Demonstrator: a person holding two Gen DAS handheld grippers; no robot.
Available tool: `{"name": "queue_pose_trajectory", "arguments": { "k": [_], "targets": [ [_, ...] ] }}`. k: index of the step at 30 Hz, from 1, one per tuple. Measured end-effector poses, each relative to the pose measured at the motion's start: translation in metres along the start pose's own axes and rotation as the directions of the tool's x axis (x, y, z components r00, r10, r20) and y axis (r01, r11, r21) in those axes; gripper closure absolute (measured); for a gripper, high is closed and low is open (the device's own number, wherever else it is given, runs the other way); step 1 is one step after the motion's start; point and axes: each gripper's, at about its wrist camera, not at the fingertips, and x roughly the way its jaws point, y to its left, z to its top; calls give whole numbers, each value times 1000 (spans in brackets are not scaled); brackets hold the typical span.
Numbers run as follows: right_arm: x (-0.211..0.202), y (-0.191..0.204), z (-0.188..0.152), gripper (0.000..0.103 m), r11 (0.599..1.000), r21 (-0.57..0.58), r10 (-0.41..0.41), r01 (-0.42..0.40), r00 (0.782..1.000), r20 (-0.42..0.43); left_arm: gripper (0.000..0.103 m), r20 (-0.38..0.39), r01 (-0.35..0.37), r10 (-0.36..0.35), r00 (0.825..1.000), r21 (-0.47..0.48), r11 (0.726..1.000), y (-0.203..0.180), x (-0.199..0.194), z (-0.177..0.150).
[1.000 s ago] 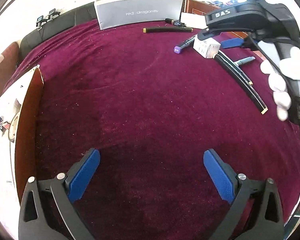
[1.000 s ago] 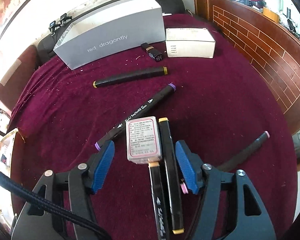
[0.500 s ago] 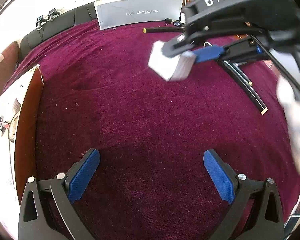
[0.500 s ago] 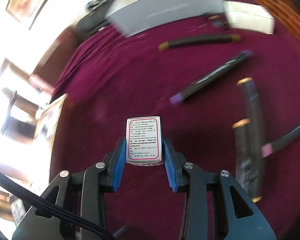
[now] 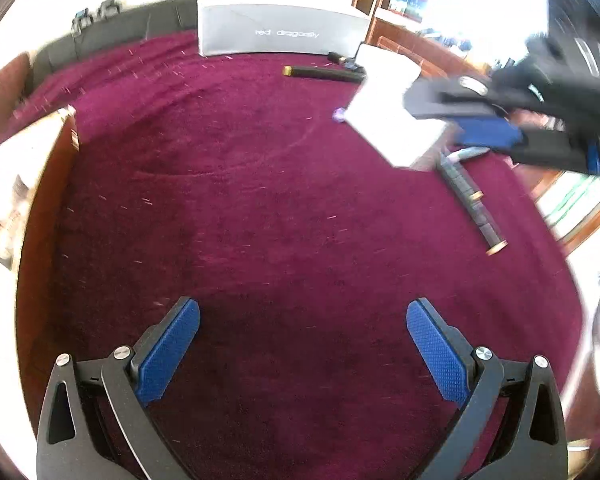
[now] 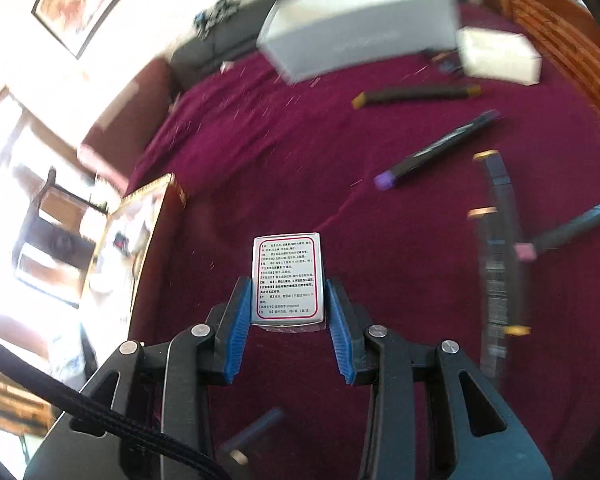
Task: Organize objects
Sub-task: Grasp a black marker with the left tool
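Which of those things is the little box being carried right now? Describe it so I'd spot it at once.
Start at the big grey box at the far edge of the dark red tablecloth. Come forward past the scattered black markers to the right hand-held gripper, whose blue pads clamp a small white box. Unlike the plain white carton lying on the cloth, it is held up and has a red-bordered printed label.

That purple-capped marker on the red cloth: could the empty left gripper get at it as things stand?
Probably not directly. The left gripper is open and free, but the right gripper, holding the small white box, hangs over the purple-capped marker and hides most of it from that side.
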Motion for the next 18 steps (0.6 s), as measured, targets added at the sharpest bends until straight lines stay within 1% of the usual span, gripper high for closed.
{"name": "queue_pose_trajectory", "arguments": {
  "k": [1,2,3,5,8,10,11,12,13,14,15,16,18],
  "targets": [
    [-11,-9,-2,68,1000,16,-7,6,1000,18,2,-16,81,-82,997,-45,996,-1,0,5],
    [-22,-21,-5,68,999,37,-17,16,999,40,2,-24,124,-126,992,-79,989,-3,1,9],
    [-28,-29,-6,68,998,52,-29,26,998,56,2,-32,136,-140,990,-98,986,-7,3,13],
    [-43,-52,-15,68,995,90,-46,38,995,88,2,-42,126,-130,991,-99,987,-21,12,25],
    [-57,-82,-27,68,989,150,-38,19,992,124,3,-47,107,-110,993,-76,991,-45,27,38],
    [-67,-100,-33,68,983,181,-46,18,988,147,6,-57,106,-109,992,-56,993,-64,40,48],
    [-68,-104,-34,68,981,192,-55,25,986,157,7,-59,109,-111,992,-43,993,-69,46,53],
    [-71,-108,-33,68,979,204,-63,29,984,165,9,-59,101,-103,993,-21,995,-80,50,57],
    [-75,-116,-35,68,976,217,-64,25,983,172,14,-59,99,-99,993,-6,995,-88,54,59],
    [-79,-123,-35,68,973,231,-59,16,982,178,17,-68,112,-111,991,4,994,-93,61,66],
    [-84,-130,-35,68,971,239,-59,14,981,183,25,-78,113,-112,991,8,994,-98,66,68],
    [-87,-134,-35,68,970,243,-64,17,980,188,28,-92,99,-98,991,16,995,-106,72,71],
    [-89,-137,-34,68,969,247,-76,26,978,196,29,-79,55,-50,996,52,997,-117,78,74]
  ]
}}
